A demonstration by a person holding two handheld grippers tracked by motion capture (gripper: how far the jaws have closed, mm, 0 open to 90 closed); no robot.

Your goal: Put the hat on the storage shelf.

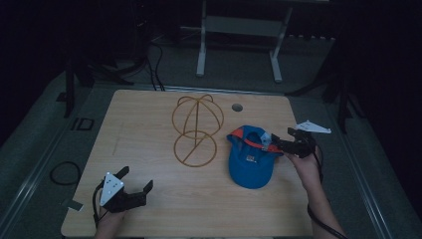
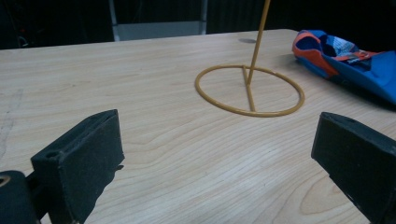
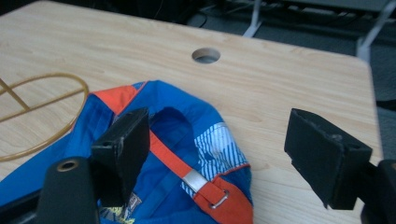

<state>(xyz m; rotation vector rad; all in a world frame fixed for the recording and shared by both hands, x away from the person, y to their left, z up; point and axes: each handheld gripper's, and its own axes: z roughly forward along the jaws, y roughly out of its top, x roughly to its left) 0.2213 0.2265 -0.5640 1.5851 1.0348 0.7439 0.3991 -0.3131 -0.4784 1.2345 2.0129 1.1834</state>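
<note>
**Both tongs open, blue cap lying at your right**

Your left tongs (image 1: 135, 180) sit low over the near left corner of the desk (image 1: 149, 129), with their jaws spread wide and nothing between them. In the left gripper view only bare wood lies between the two black jaws, and the wire stand's ring base (image 2: 250, 90) rests flat on the desk farther off, with one thin rod rising from it.

Your right tongs (image 1: 278, 142) are at the right side of the desk, pointing left toward the blue cap (image 1: 251, 159). Their jaws are apart too and hold nothing. In the right gripper view the left jaw is over the cap's open back, just beside the orange strap (image 3: 170, 158); I cannot tell whether it touches the fabric. The right jaw stands clear over bare wood. The strap's metal buckle (image 3: 195, 179) shows between the jaws, near the bottom.

The cap lies on the right half of the desk with its inside facing up, just to the right of the wire stand (image 1: 196, 130). The stand is in the middle of the desk, its domed frame at the far end. A round hole (image 1: 237, 107) in the desk sits beyond the cap.
</note>
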